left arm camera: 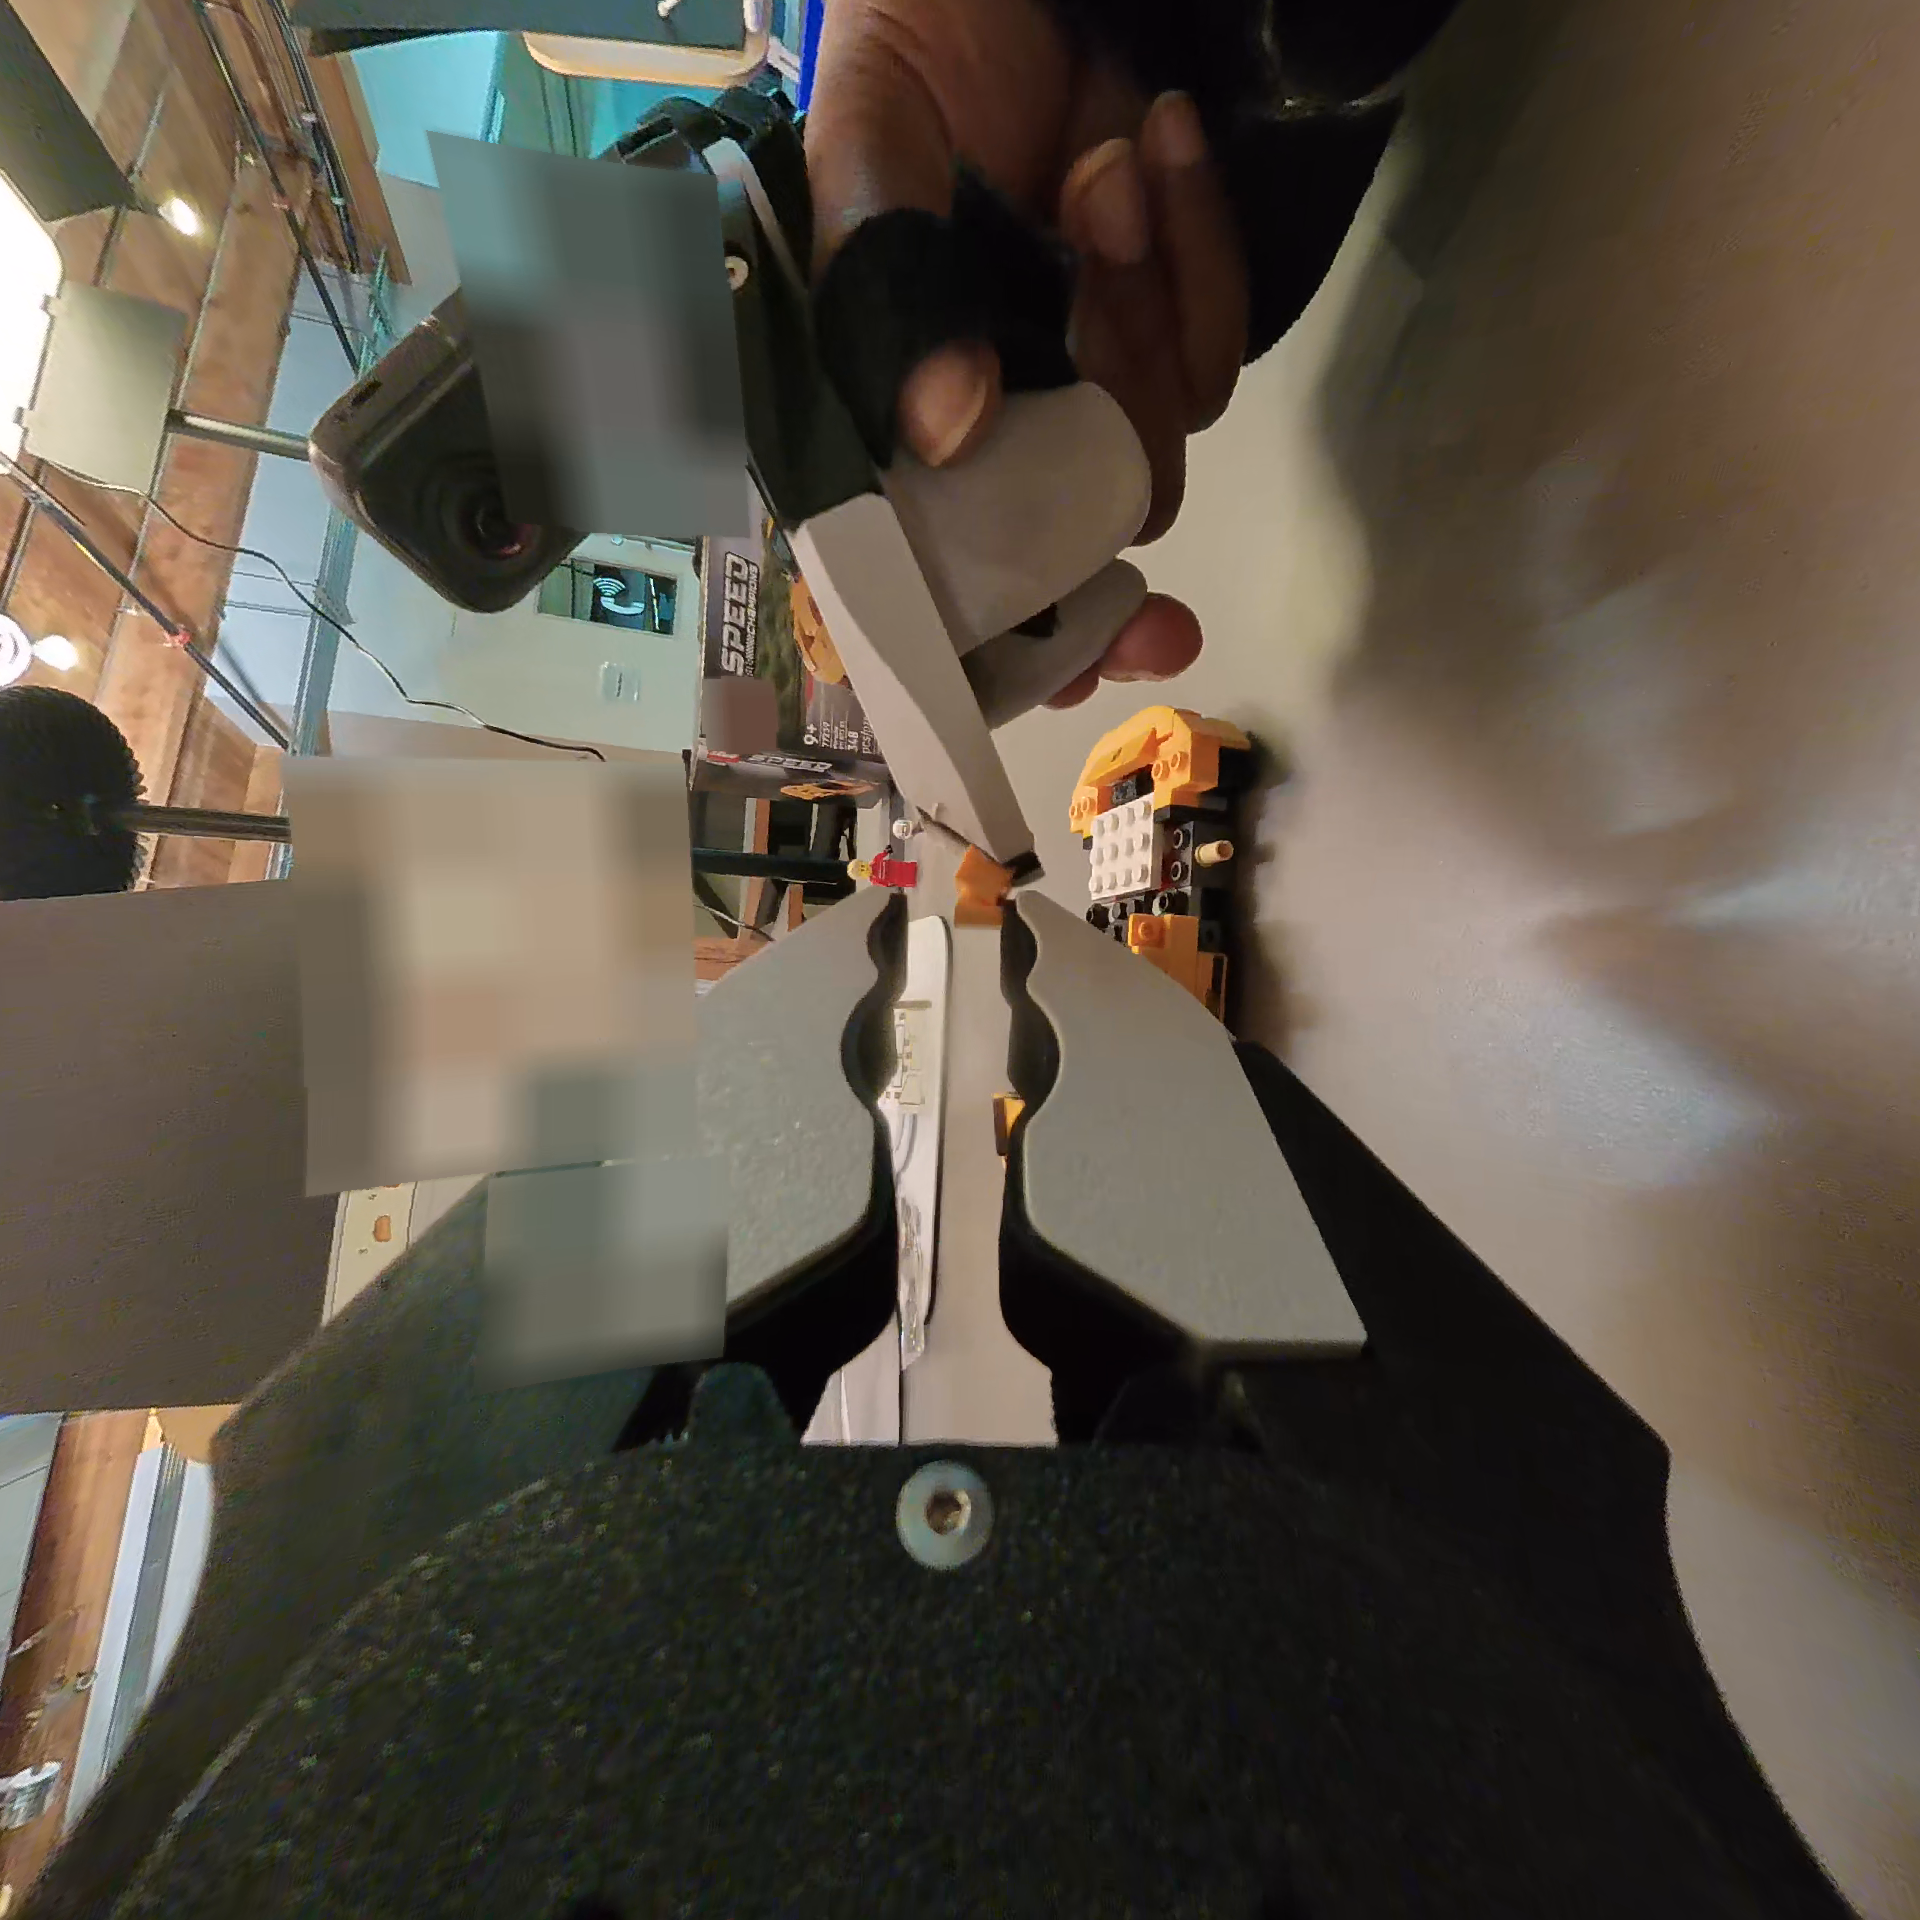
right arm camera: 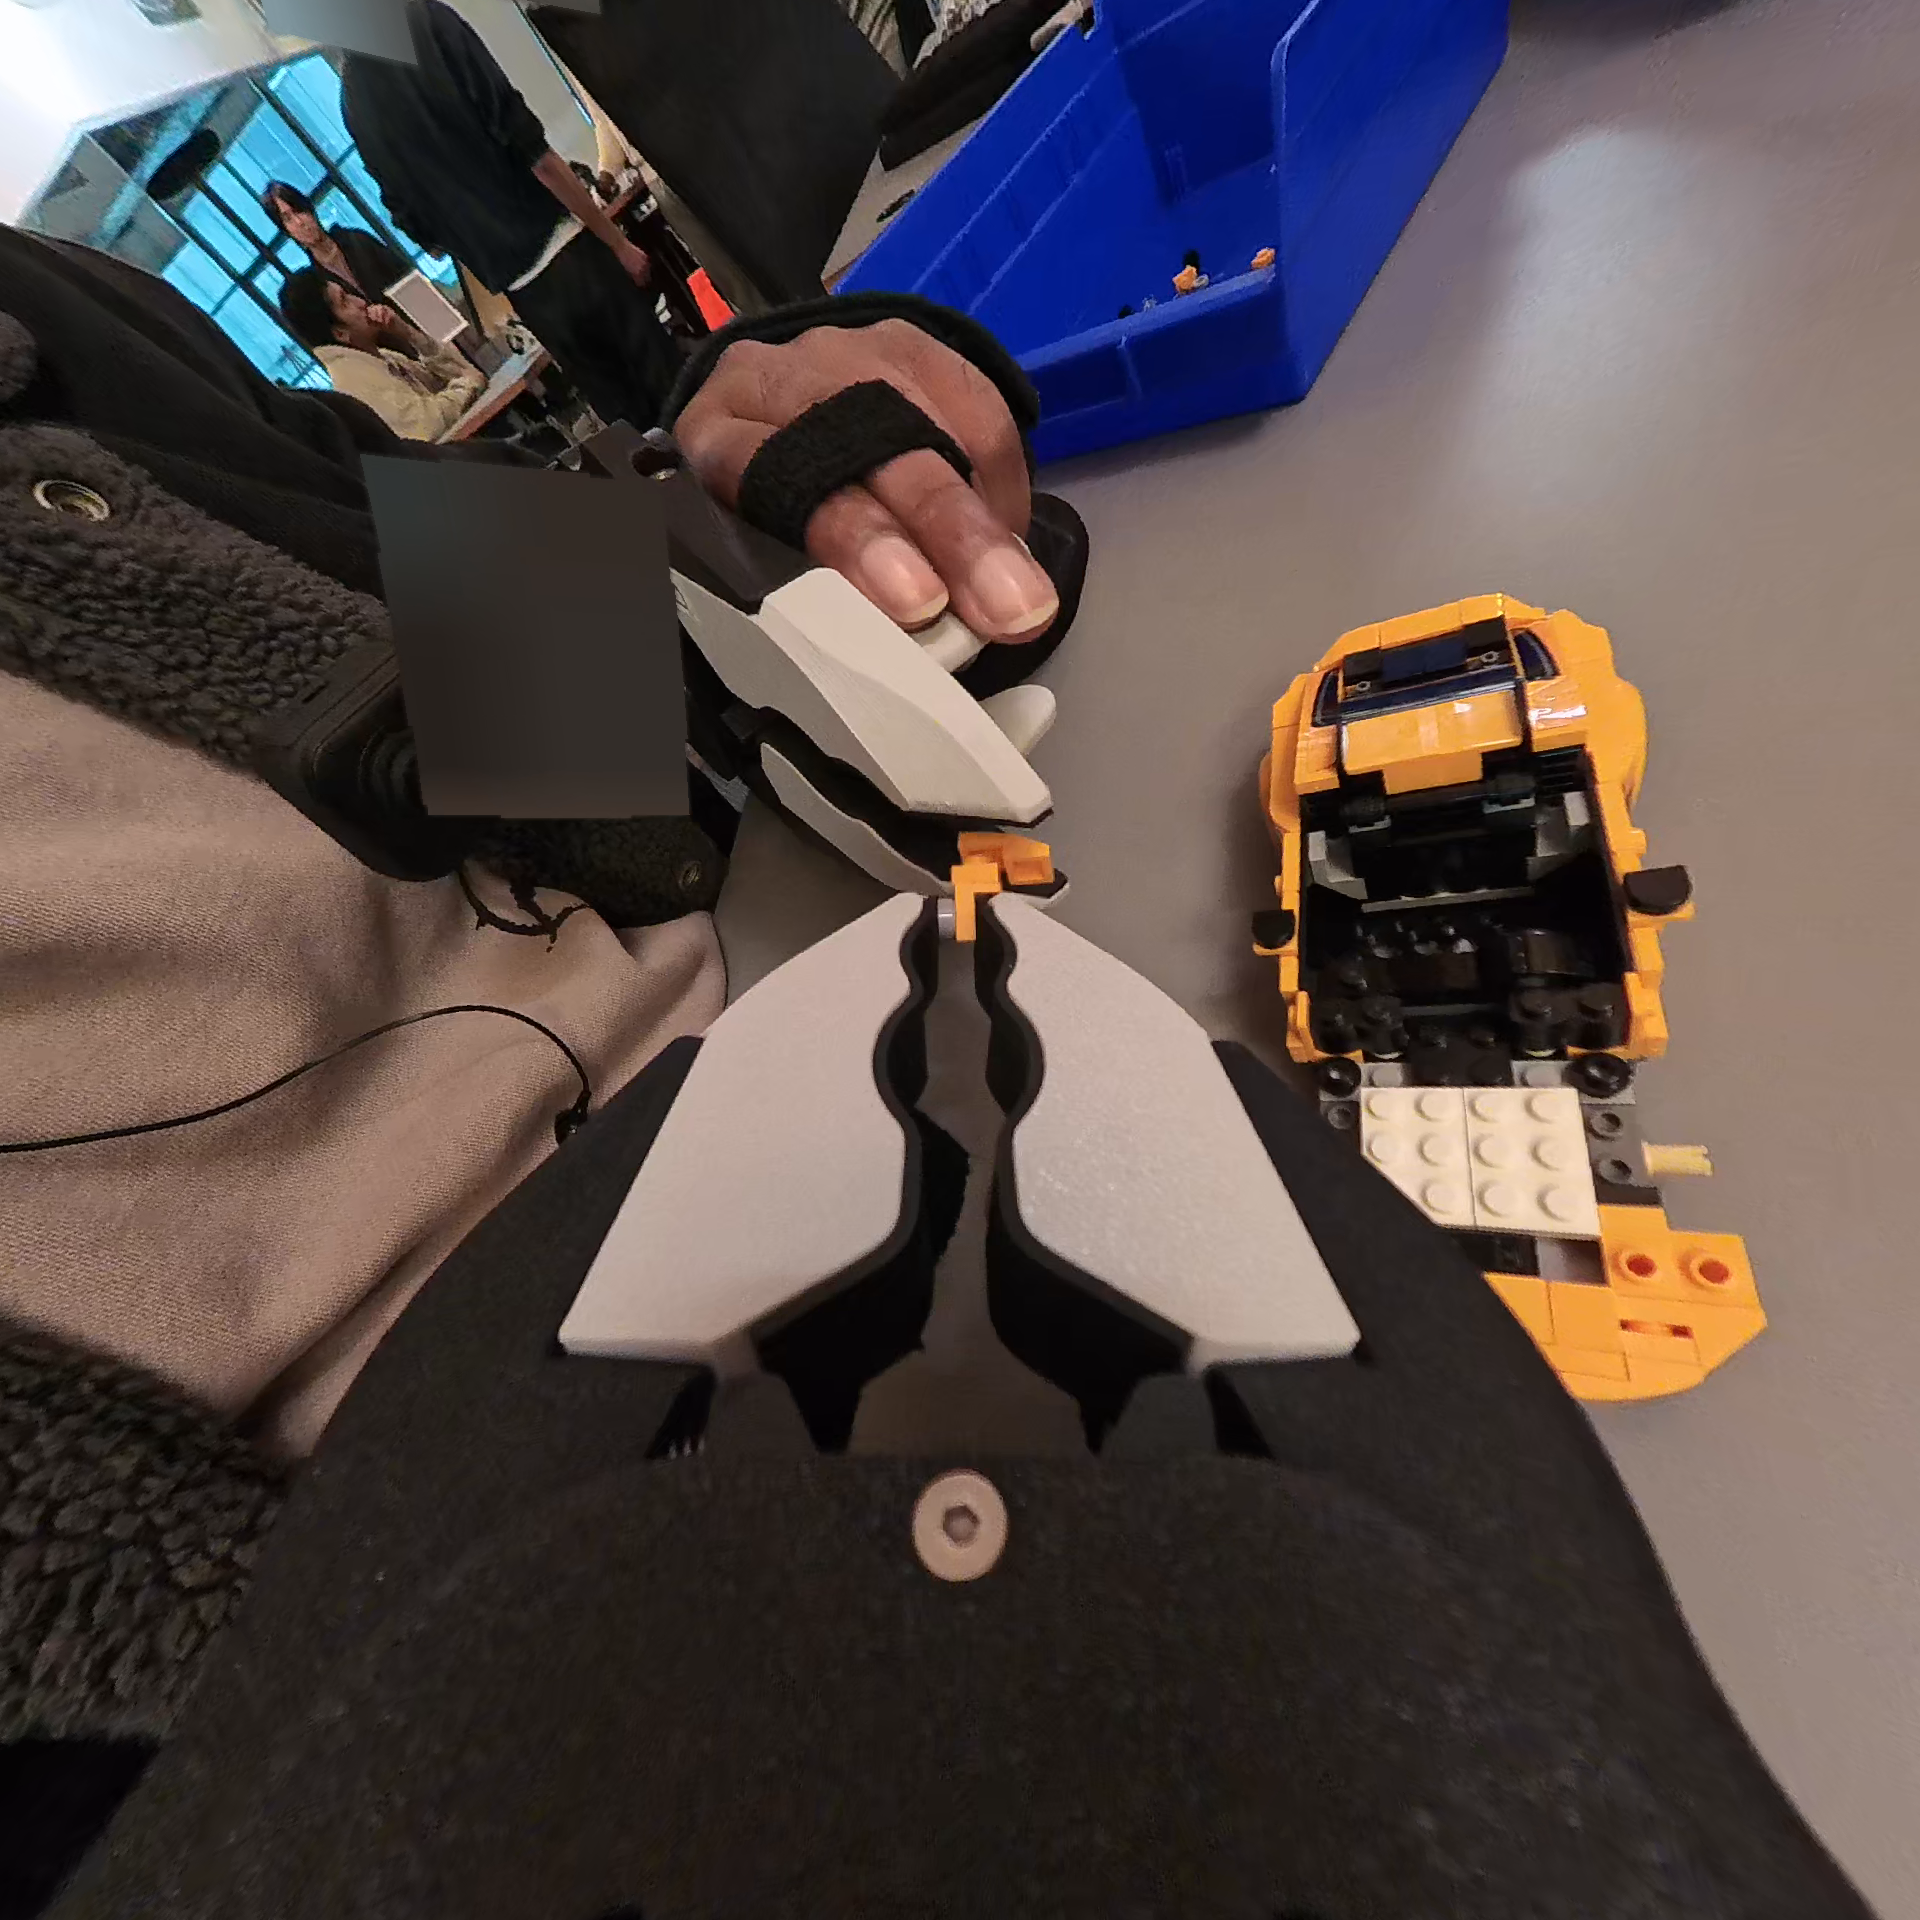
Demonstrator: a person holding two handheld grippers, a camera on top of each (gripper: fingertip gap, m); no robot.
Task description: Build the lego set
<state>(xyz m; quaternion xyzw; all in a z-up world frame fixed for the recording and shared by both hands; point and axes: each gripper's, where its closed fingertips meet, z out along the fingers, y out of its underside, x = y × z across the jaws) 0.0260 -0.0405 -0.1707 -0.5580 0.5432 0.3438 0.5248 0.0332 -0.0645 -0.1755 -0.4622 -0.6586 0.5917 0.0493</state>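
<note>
**Lego Piece: Two-Gripper Hold Above the Table**

The small orange lego piece (right arm camera: 995,868) sits in the air between both grippers, above the grey table (right arm camera: 1558,520). The right gripper (right arm camera: 961,914) has its fingertips drawn nearly together, pinching the lower end of the piece. The left gripper (right arm camera: 1023,847) clamps the upper end from the opposite side; in its own view its fingertips (left arm camera: 956,909) are set a little apart, with the piece at their tips. The partly built orange car (right arm camera: 1475,935) lies on the table just beside the grippers. A blue bin (right arm camera: 1195,260) stands farther back.
</note>
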